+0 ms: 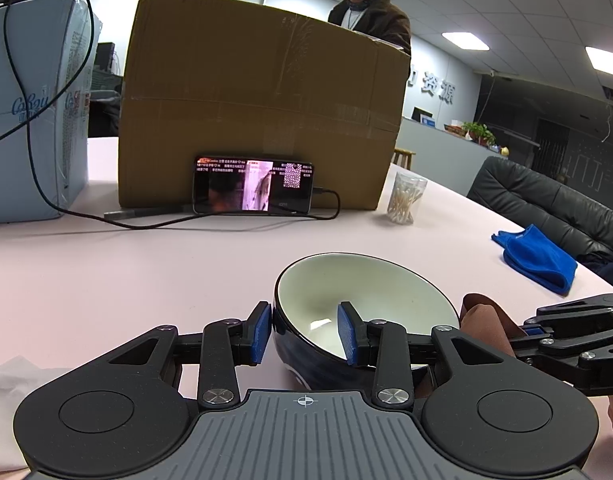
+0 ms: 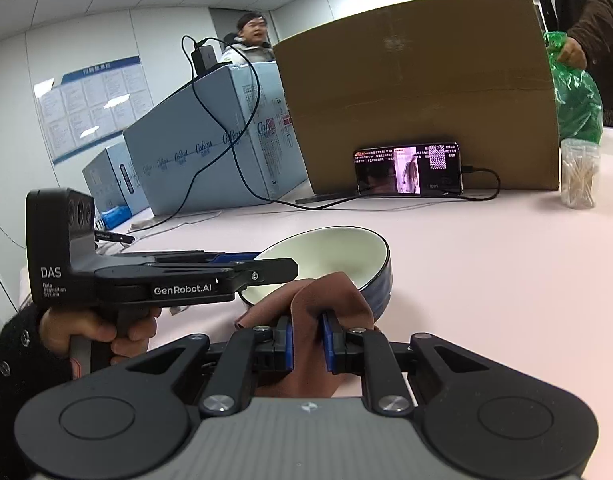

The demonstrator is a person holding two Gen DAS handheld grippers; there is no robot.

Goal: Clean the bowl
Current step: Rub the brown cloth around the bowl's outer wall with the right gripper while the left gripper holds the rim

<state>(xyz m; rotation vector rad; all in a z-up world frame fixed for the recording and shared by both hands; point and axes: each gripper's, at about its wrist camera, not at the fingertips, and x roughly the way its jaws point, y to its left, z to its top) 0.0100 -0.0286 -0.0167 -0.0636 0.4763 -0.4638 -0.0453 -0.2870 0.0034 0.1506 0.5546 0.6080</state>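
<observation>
A bowl (image 1: 370,292), dark blue outside and white inside, is tilted on the pale pink table (image 1: 146,272). My left gripper (image 1: 306,334) is shut on the bowl's near rim, one blue pad outside the wall and one inside. In the right wrist view the same bowl (image 2: 330,252) lies just ahead, with the left gripper (image 2: 242,258) reaching in from the left. My right gripper (image 2: 307,338) is shut on a brown cloth (image 2: 326,300), which bunches up against the bowl's near edge. That brown cloth (image 1: 486,320) also shows at the right in the left wrist view.
A big cardboard box (image 1: 262,100) stands behind, a phone (image 1: 252,185) leaning on it with a cable. A light blue carton (image 1: 30,112) is at the left, a jar of cotton swabs (image 1: 406,198) and a blue cloth (image 1: 538,258) at the right. A person (image 1: 370,8) stands behind the box.
</observation>
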